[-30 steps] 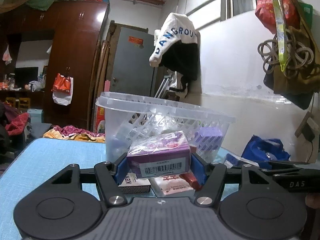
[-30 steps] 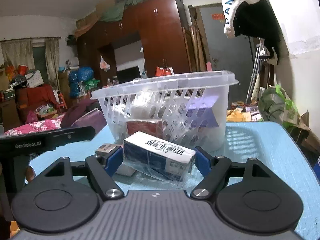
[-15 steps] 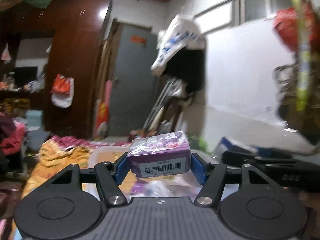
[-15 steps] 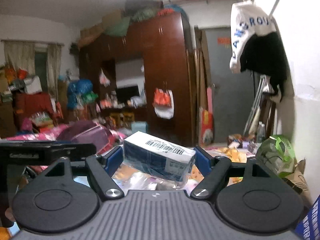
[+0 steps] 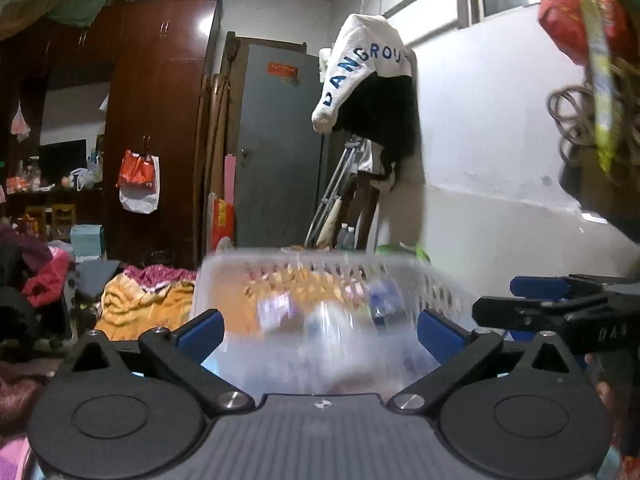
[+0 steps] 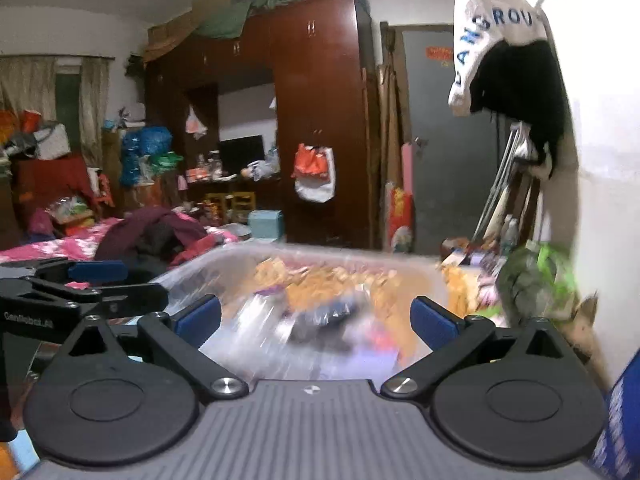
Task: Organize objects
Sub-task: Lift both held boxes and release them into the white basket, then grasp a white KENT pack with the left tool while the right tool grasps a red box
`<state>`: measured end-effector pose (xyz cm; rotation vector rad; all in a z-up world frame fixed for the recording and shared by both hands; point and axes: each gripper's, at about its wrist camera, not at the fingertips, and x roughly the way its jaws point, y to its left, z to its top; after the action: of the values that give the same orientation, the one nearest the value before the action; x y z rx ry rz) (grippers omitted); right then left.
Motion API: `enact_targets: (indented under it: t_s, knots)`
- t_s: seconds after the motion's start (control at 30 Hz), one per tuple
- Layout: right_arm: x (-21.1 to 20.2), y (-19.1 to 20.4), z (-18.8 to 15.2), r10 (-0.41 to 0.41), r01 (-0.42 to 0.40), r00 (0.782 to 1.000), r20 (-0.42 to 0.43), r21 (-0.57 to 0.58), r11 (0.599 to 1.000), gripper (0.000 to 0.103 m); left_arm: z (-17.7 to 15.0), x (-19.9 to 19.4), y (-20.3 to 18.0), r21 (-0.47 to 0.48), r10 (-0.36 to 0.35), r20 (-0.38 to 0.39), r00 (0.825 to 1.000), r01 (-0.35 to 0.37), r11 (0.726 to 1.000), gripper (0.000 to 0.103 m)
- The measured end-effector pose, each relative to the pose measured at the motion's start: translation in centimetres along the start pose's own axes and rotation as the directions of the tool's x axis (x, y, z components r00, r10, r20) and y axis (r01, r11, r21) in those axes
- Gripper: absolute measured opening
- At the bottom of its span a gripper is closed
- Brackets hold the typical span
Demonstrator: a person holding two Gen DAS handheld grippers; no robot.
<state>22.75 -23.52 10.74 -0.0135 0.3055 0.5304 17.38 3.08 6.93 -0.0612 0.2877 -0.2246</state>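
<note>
A clear plastic basket (image 5: 304,254) lies blurred just below and ahead of both grippers. My left gripper (image 5: 320,332) hangs over its near rim; its jaws are opening, spread wide, with nothing pressed between the blue pads. A blurred purple box (image 5: 276,310) shows inside the basket beyond them. In the right wrist view the same basket (image 6: 320,250) fills the lower middle. My right gripper (image 6: 316,320) is over it, its jaws opening wide too, with a blurred dark blue box (image 6: 332,316) inside the basket. Each gripper appears at the edge of the other's view.
A dark wooden wardrobe (image 5: 156,120) and a grey door (image 5: 280,140) stand behind. A white and black garment (image 5: 368,80) hangs on the right wall. Bags (image 5: 592,40) hang close at upper right. A bed with heaped clothes (image 6: 120,236) is at the left.
Both grippers rose from table level to above the basket. Their jaws spread apart, and the purple box and the blue box left the pads and now lie in the basket.
</note>
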Motion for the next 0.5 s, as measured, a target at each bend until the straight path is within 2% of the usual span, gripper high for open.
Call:
enact_targets:
  t_s: [0.13, 0.2, 0.27, 0.33, 0.37, 0.4, 0.5]
  knots:
    - [-0.3, -1.1, -4.8, 0.029, -0.024, 0.996, -0.08, 0.064, 0.998, 0.103, -4.4, 0.6, -0.5, 0.014, 0.016, -0.095, 0.995, -0.015, 1.0, 0.103]
    - [0.5, -2.3, -6.7, 0.01, 0.005, 0.991, -0.131, 0.115, 0.993, 0.103, -5.4, 1.5, -0.3, 0.027, 0.045, -0.131, 0.99, -0.042, 0.999, 0.103]
    - [1.5, -3.0, -7.9, 0.029, -0.001, 0.983, -0.181, 0.153, 0.988, 0.103, -5.8, 2.3, 0.8, 0.015, 0.085, -0.175, 0.981, -0.084, 0.996, 0.101]
    - [2.5, -2.8, -8.2, 0.061, -0.029, 0.977, -0.204, 0.158, 0.987, 0.085, -5.7, 3.0, 2.7, -0.04, 0.113, -0.217, 0.97, -0.125, 0.991, 0.099]
    - [3.0, -2.6, -8.1, 0.064, -0.033, 0.975, -0.213, 0.146, 0.989, 0.081, -5.9, 3.0, 3.5, -0.062, 0.118, -0.224, 0.967, -0.135, 0.989, 0.099]
    - [3.5, -2.1, -8.0, 0.065, -0.035, 0.971, -0.232, 0.134, 0.99, 0.078, -5.9, 3.1, 4.3, -0.081, 0.124, -0.231, 0.965, -0.146, 0.986, 0.099]
    - [4.9, -0.6, -8.2, 0.086, -0.058, 0.956, -0.279, 0.109, 0.992, 0.078, -6.3, 3.5, 5.1, -0.074, 0.137, -0.262, 0.955, -0.162, 0.984, 0.099]
